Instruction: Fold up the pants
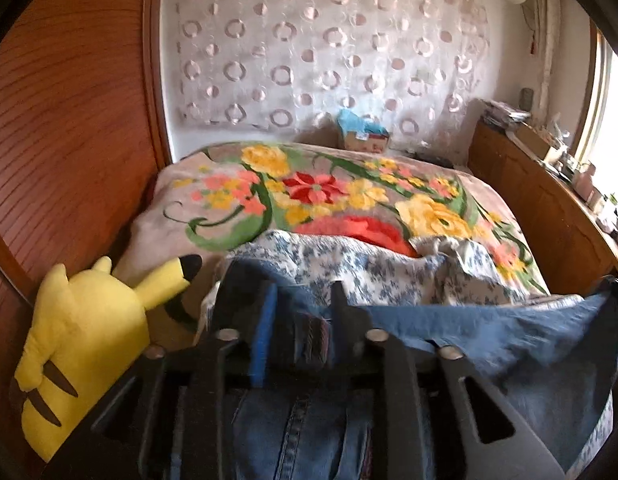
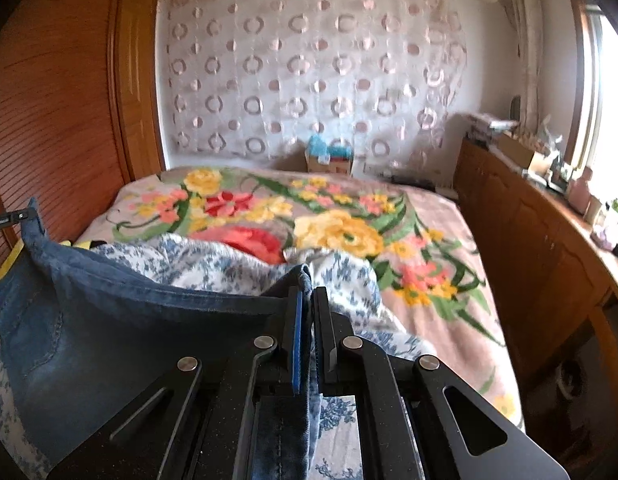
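Blue denim pants (image 1: 489,332) hang stretched between my two grippers above the bed. In the left wrist view my left gripper (image 1: 305,300) has its jaws apart. A bunched part of the waistband (image 1: 309,336) lies between them, and I see no firm pinch on it. In the right wrist view my right gripper (image 2: 309,292) is shut on a corner of the pants (image 2: 109,320). From there the top edge runs left to a corner beside the left gripper's tip (image 2: 9,218). The lower part of the pants is hidden under the grippers.
Under the pants lies a blue-and-white flowered sheet (image 2: 229,268) on a bright floral blanket (image 2: 341,232). A yellow plush toy (image 1: 89,340) leans at the left by the wooden wardrobe (image 1: 69,120). At the right stands a cluttered wooden cabinet (image 2: 529,240). A cardboard box (image 2: 329,160) sits at the far wall.
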Tool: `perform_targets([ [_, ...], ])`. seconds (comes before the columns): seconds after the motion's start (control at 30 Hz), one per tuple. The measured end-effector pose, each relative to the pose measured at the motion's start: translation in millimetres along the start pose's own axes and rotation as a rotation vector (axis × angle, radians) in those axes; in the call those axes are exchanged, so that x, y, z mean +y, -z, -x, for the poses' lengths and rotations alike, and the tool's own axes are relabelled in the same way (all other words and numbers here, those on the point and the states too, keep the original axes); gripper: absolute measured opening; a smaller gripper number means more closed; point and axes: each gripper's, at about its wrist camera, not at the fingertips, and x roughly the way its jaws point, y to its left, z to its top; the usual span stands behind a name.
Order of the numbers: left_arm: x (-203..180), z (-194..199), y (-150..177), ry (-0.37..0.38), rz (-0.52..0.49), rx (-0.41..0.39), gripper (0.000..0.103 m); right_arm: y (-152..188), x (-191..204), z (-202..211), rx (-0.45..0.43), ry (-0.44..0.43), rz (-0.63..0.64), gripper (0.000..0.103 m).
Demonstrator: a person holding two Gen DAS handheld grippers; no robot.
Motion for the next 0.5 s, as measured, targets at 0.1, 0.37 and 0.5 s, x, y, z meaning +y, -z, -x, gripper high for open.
perform_targets([
  [0.1,0.9,11.3,6.5,0.011,-0.029,0.008,0.051,-12.1,-2.8,-1.6,0.029,0.020,-0.002,0.011],
  [0.37,-2.9,49.1,38.9,0.031,-0.082,0.013,0.064,-9.2,3.6,50.0,0.048,-0.019,0.002,0.036],
  [0.5,-3.9,63.6,60.1,0.073,-0.089,0.029,0.073,7.8,-3.0,80.4,0.077,-0.059,-0.009,0.037],
])
